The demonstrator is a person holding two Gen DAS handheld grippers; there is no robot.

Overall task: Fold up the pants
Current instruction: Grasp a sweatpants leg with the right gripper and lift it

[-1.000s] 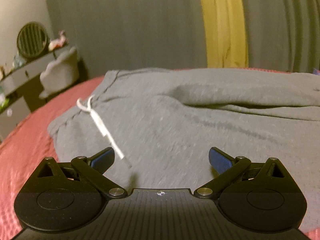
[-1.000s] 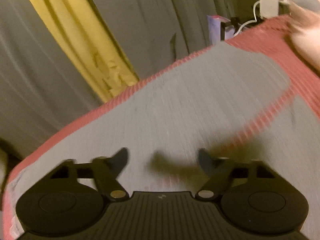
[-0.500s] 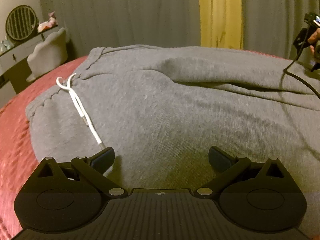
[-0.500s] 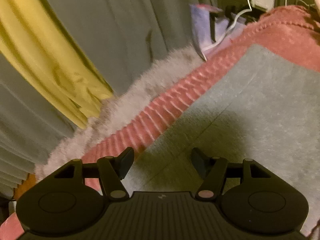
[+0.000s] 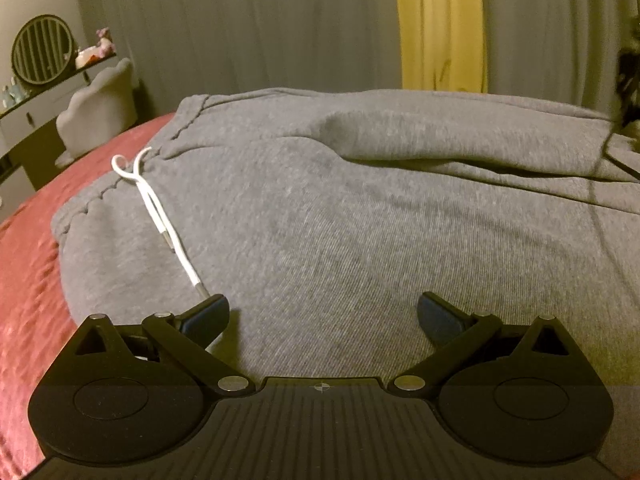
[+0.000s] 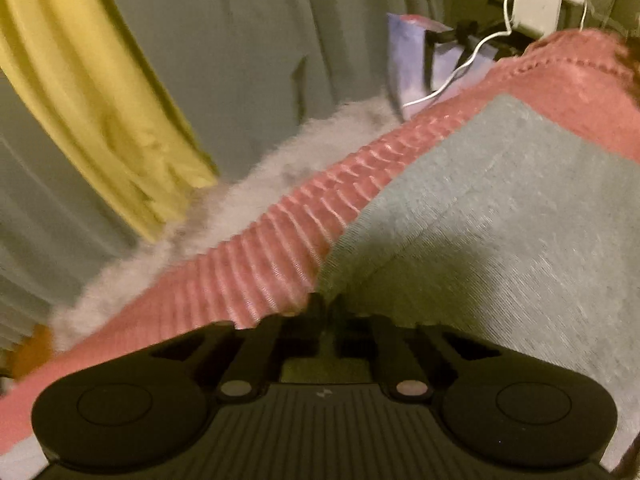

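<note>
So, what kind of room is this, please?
Most likely a bedroom. Grey pants lie on a bed with a red bedspread, grey and yellow curtains hang behind it, and a vanity table with a round mirror stands at the side.

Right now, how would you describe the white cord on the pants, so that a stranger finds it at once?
On the pink textured bedspread lie grey sweatpants. At their gathered waistband, on the left side of the left wrist view, a thin white drawstring is looped and trails down across the cloth. It is the only white thing on the grey fabric.
</note>
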